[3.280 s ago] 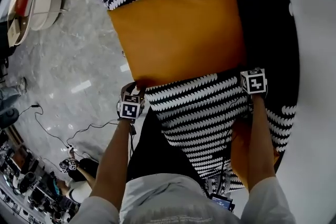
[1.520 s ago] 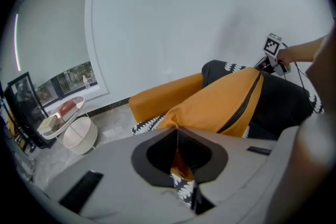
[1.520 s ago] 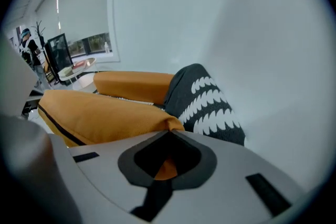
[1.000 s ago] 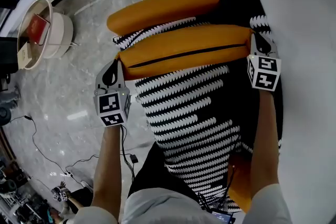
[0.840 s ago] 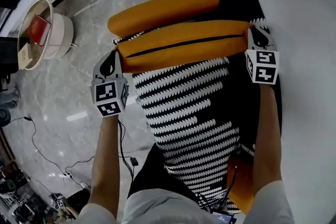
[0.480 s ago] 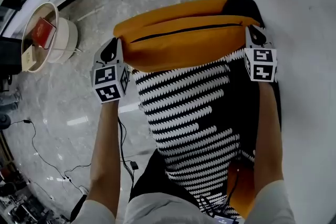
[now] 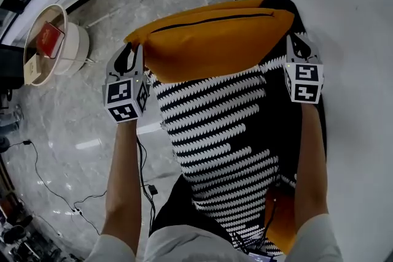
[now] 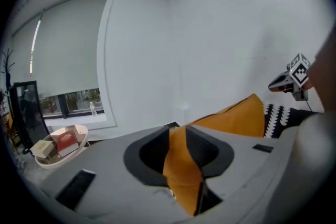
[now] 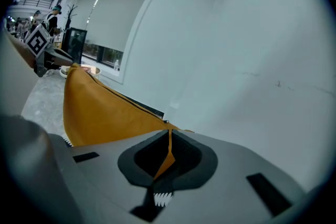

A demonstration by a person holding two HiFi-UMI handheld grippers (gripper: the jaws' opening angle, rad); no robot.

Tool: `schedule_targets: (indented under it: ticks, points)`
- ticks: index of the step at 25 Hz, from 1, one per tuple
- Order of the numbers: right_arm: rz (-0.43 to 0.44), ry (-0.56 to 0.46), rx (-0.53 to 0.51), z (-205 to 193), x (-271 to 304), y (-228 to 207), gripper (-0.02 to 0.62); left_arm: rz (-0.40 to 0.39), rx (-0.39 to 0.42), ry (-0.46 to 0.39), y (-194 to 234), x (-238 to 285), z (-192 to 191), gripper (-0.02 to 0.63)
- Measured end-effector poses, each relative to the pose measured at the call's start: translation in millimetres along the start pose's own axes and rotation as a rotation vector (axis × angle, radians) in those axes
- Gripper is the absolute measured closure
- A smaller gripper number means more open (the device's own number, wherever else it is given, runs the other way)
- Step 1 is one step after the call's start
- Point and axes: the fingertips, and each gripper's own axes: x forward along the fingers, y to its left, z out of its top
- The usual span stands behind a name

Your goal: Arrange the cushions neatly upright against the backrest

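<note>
Locating the orange cushion [image 7: 212, 43] first: where does it stand? (Clerk)

Head view, twelve o'clock. It is held between the two grippers, its zipped edge uppermost. Its lower edge overlaps the far end of the black-and-white patterned cushion [image 7: 215, 126], which runs down toward six o'clock. (Inspector)

Left gripper [image 7: 128, 58]? (Clerk)

At the cushion's nine o'clock corner. In the left gripper view, its jaws stand parted and have just been opening. A thick fold of the orange fabric lies between them, not pinched. (Inspector)

Right gripper [image 7: 296, 46]? (Clerk)

At the three o'clock corner. In the right gripper view, its jaws are clamped together on a thin tip of the orange cushion at the end of the zip. (Inspector)

Contact with the backrest [image 7: 284, 6]? (Clerk)

Black upholstery shows at one o'clock, just behind the cushion's upper edge. Whether the two touch, I cannot tell. (Inspector)

Surroundings? (Clerk)

A grey marbled floor [image 7: 73, 126] fills the nine o'clock side. On it, at ten o'clock, stands a round tray [image 7: 67, 49] with a red box [image 7: 48, 38] in it. A white wall [image 7: 350, 70] fills the three o'clock side. (Inspector)
</note>
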Motion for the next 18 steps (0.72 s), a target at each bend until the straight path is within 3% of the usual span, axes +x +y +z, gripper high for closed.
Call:
schedule_targets:
  ticks: [12,15,18]
  points:
    - [0.016,0.025,-0.011,7,-40,7,0.581,-0.021,0.025,-0.006,5,-24,11,0.488]
    - [0.011,0.035,0.030,-4,-76,12,0.581,-0.068,0.030,0.017,-8,-34,6,0.488]
    - [0.012,0.064,0.079,-31,-112,26,0.581,-0.143,0.093,0.040,-37,-51,-2,0.488]
